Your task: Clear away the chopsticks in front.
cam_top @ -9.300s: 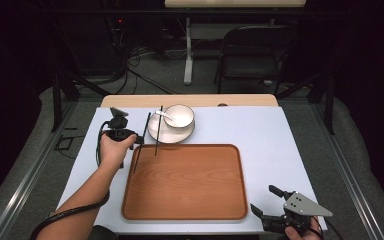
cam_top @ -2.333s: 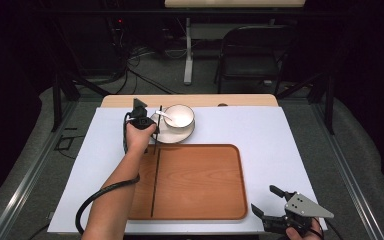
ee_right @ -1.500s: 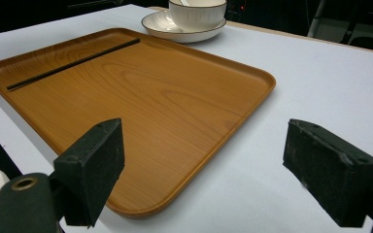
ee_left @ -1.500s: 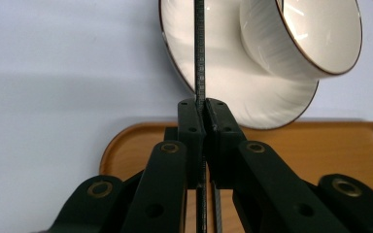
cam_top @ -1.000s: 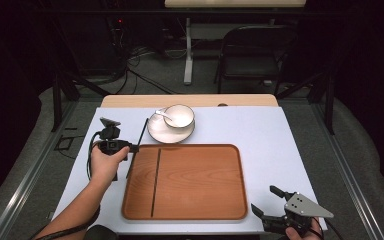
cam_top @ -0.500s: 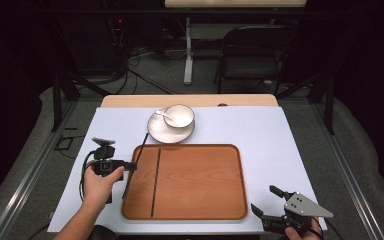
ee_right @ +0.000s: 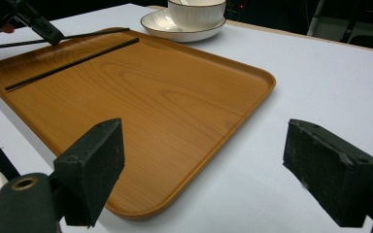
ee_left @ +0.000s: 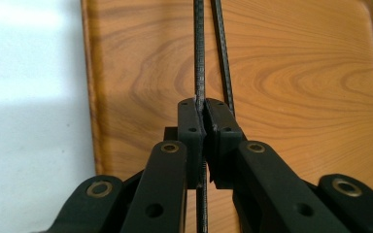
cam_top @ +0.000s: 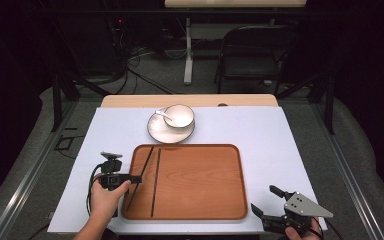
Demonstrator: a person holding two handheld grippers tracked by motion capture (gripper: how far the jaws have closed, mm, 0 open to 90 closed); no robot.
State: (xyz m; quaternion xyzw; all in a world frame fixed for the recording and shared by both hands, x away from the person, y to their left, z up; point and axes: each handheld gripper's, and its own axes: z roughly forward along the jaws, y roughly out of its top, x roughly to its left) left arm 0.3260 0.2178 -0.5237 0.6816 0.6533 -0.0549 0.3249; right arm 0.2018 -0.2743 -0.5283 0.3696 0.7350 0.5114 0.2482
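A wooden tray (cam_top: 200, 180) lies at the middle of the white table. One black chopstick (cam_top: 156, 182) rests flat on its left part. My left gripper (cam_top: 136, 178) is shut on a second black chopstick (cam_top: 147, 159), which slants over the tray's left edge. In the left gripper view the jaws pinch this held chopstick (ee_left: 199, 48), and the lying chopstick (ee_left: 222, 48) runs just to its right. My right gripper (cam_top: 269, 204) stands open and holds nothing at the table's front right corner, its jaws (ee_right: 213, 170) wide apart beside the tray (ee_right: 175, 97).
A white bowl (cam_top: 178, 116) with a spoon stands on a saucer (cam_top: 155, 131) behind the tray. A wooden strip (cam_top: 190, 100) edges the table's far side. A folding chair (cam_top: 252, 55) and cables are on the floor beyond.
My left gripper has carried the second chopstick from beside the saucer toward me and rightward, over the tray's left edge. The first chopstick went onto the tray earlier. My right gripper has not moved.
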